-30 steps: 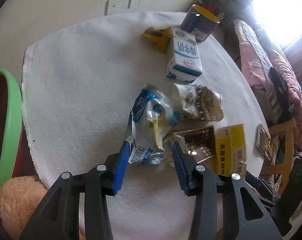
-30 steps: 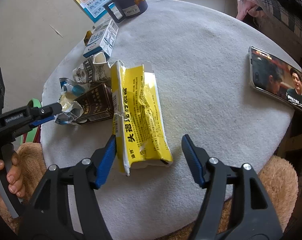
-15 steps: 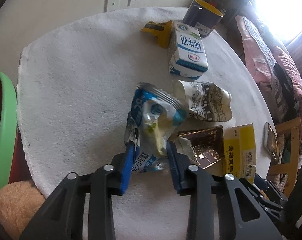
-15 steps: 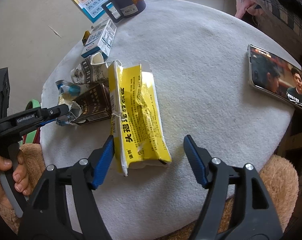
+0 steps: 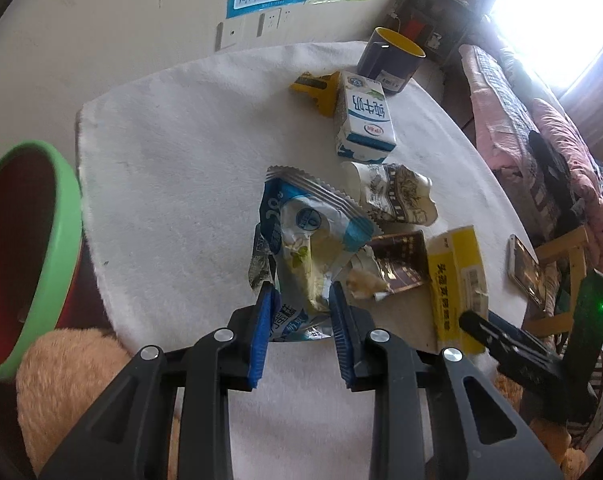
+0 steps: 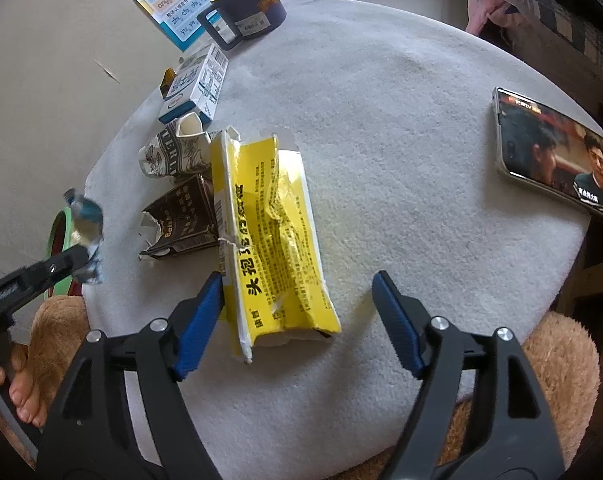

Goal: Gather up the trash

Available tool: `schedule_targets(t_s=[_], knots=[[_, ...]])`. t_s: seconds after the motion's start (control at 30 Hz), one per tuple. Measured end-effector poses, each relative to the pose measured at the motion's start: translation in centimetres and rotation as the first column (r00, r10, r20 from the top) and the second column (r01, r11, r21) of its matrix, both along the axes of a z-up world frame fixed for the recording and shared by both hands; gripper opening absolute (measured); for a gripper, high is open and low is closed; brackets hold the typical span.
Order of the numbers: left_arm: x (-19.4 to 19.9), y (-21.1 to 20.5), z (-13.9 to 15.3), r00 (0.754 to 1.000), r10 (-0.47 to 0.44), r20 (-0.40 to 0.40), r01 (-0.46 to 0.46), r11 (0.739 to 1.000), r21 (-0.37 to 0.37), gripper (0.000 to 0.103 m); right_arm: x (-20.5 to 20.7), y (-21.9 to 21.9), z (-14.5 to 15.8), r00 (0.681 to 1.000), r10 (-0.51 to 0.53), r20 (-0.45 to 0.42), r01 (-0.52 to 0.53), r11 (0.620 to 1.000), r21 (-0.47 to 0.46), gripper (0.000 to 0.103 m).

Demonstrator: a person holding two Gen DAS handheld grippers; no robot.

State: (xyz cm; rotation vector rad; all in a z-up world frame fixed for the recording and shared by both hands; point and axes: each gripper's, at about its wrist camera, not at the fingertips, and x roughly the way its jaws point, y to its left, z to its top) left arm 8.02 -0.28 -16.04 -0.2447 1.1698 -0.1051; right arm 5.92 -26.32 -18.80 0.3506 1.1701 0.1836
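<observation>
My left gripper (image 5: 301, 296) is shut on a crumpled blue-and-white snack wrapper (image 5: 309, 236) and holds it just off the white-clothed round table (image 5: 173, 184). The right wrist view shows that wrapper (image 6: 83, 224) hanging at the left gripper's tip (image 6: 77, 258), left of the pile. My right gripper (image 6: 297, 280) straddles the near end of a torn yellow box (image 6: 273, 240). Its jaws are opening and the pads stand clear of the box. A brown pack (image 6: 181, 216), a crushed paper cup (image 6: 173, 156) and a milk carton (image 6: 197, 84) lie beyond.
A green-rimmed red bin (image 5: 29, 240) stands below the table's left edge, above a tan plush (image 5: 69, 368). A dark mug (image 5: 389, 60) and a small yellow item (image 5: 317, 84) sit at the far side. A phone (image 6: 553, 152) lies at the right edge.
The left jaws closed on the snack wrapper and raised it off the cloth, away from the brown pack. The right jaws spread wider around the yellow box, which has not moved.
</observation>
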Motion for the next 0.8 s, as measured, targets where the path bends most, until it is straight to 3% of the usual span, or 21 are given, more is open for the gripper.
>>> schedule_targets(t_s=[0.23, 0.57, 0.7, 0.77, 0.8], knots=[[-1.1, 0.5, -0.8, 0.999, 0.021, -0.025, -0.022, 0.999, -0.038, 0.026, 0.2, 0.9, 0.0, 1.0, 0.022, 0.0, -0.022, 0.999, -0.04, 0.079], [-1.8, 1.0, 0.1, 1.0, 0.026, 0.006, -0.026, 0.998, -0.063, 0.026, 1.2, 1.8, 0.0, 1.0, 0.03, -0.001, -0.03, 0.993, -0.111, 0.078], [-2.1, 1.7, -0.1, 0.999, 0.043, -0.002, -0.043, 0.996, -0.078, 0.027, 1.2, 2.4, 0.0, 0.999, 0.047, -0.001, -0.047, 0.99, -0.135, 0.06], [-2.2, 1.9, -0.2, 0.999, 0.048, -0.005, -0.048, 0.995, -0.086, 0.027, 1.1, 2.4, 0.1, 0.998, 0.066, -0.002, -0.066, 0.991, -0.119, 0.044], [-2.3, 2.1, -0.2, 0.999, 0.049, -0.005, -0.05, 0.995, -0.09, 0.027, 1.0, 2.6, 0.2, 0.997, 0.075, 0.0, -0.075, 0.99, -0.12, 0.043]])
